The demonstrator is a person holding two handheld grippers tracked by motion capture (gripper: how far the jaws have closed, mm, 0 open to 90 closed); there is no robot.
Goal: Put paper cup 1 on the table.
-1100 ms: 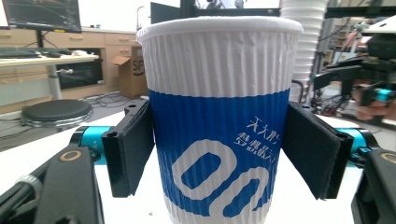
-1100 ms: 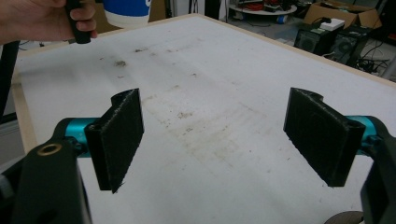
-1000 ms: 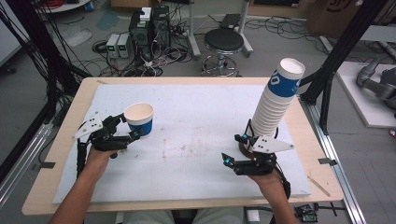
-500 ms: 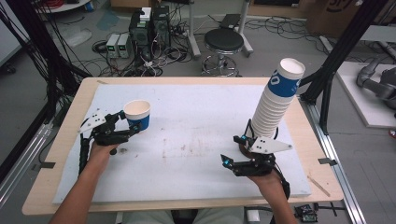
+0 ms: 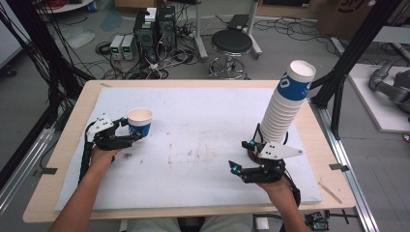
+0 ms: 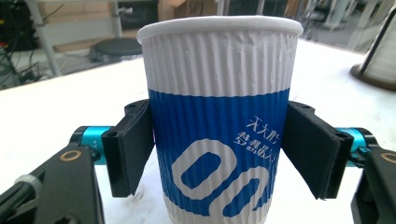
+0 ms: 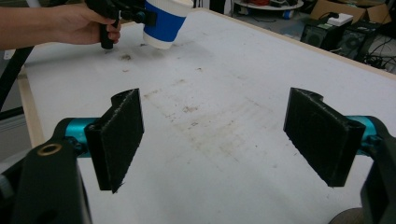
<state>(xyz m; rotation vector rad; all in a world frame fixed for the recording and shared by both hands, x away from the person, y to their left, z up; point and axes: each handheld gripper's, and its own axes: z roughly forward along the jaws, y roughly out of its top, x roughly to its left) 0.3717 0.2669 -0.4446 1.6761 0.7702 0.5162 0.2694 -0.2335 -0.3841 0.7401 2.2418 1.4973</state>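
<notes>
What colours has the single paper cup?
The paper cup is white with a blue band, best seen in the left gripper view.

wooden table (image 5: 63,159), stained white sheet (image 5: 203,140), cup stack (image 5: 285,104)

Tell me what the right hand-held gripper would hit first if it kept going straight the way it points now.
Probably nothing soon. The right hand-held gripper stands open with bare white table cover ahead. Far along that line sit the single paper cup and the left hand-held gripper holding it, though depth is hard to judge.
</notes>
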